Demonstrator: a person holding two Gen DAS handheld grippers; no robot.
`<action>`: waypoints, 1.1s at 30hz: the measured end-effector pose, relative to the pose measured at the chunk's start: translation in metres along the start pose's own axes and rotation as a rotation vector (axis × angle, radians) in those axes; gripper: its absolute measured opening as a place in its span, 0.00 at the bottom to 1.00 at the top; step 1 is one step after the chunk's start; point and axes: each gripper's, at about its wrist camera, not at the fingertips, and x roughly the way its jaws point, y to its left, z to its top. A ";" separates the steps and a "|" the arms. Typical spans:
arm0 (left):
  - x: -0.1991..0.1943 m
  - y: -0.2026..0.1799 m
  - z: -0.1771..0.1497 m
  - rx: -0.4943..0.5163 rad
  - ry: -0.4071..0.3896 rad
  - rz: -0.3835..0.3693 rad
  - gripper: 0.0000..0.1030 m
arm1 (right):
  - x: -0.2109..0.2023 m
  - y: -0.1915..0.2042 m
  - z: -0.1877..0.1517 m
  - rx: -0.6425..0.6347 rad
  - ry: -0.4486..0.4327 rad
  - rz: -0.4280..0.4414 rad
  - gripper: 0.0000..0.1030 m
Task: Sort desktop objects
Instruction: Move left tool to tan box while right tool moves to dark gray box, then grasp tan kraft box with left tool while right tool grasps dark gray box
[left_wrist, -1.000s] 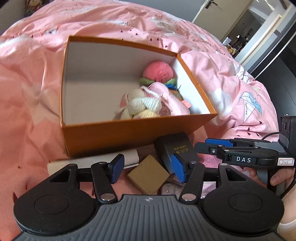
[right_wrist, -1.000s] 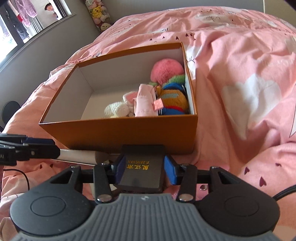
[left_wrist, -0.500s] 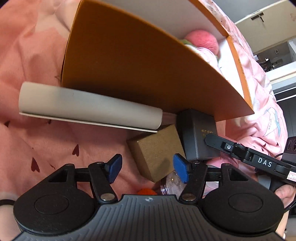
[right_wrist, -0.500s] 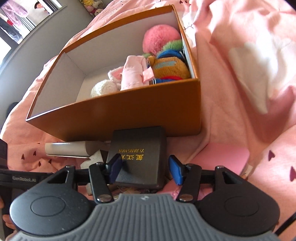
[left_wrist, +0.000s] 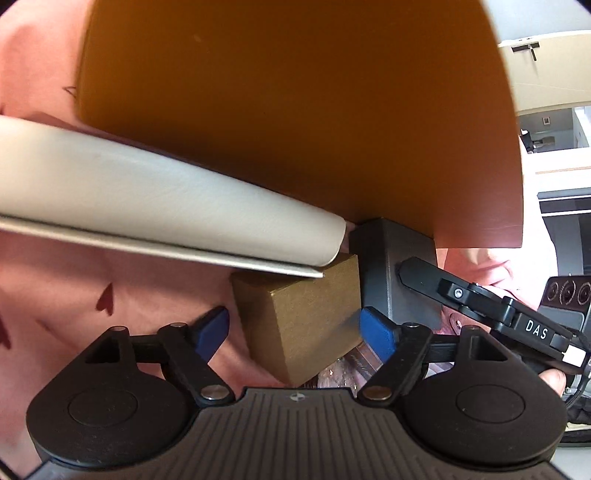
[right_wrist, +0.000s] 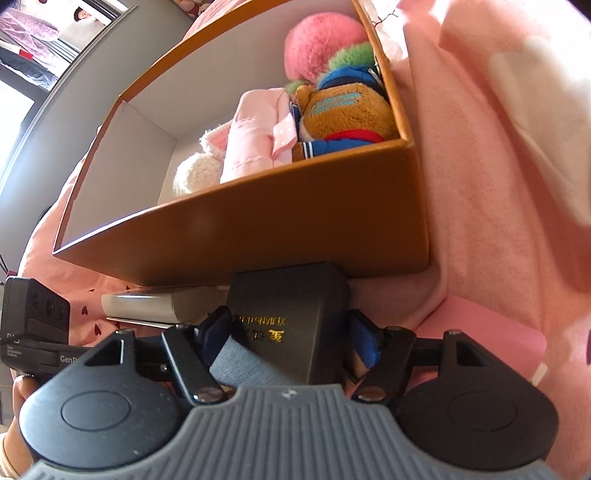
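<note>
A small gold-brown box (left_wrist: 306, 325) lies on the pink bedspread between the blue pads of my left gripper (left_wrist: 293, 326). Its jaws are opening and the left pad stands clear of the box. A black box with gold lettering (right_wrist: 291, 314) sits just behind it, against the orange box, also seen as the black box (left_wrist: 399, 273). My right gripper (right_wrist: 291, 334) straddles it with opening jaws, and the pads do not press on it. The right gripper's finger (left_wrist: 461, 295) reaches in from the right.
The open orange box (right_wrist: 295, 236) holds a pink plush (right_wrist: 325, 48), a brown bear (right_wrist: 347, 110) and folded pink cloth. A grey notebook (left_wrist: 166, 206) leans along its front wall. A pink card (right_wrist: 491, 343) lies on the bedspread (right_wrist: 498, 184) to the right.
Both grippers have dropped toward the bed and widened their jaws. The orange box wall now fills the left view, and the gold box has come between the left fingers.
</note>
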 end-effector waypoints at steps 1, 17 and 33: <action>0.001 0.001 0.001 -0.001 -0.001 -0.003 0.90 | 0.003 0.000 0.001 -0.002 0.004 0.002 0.71; -0.035 -0.022 -0.024 0.169 -0.099 0.060 0.62 | -0.026 0.014 -0.003 0.007 -0.038 0.008 0.46; -0.054 -0.050 -0.032 0.295 -0.160 0.153 0.52 | -0.042 0.036 -0.039 -0.089 -0.013 -0.054 0.46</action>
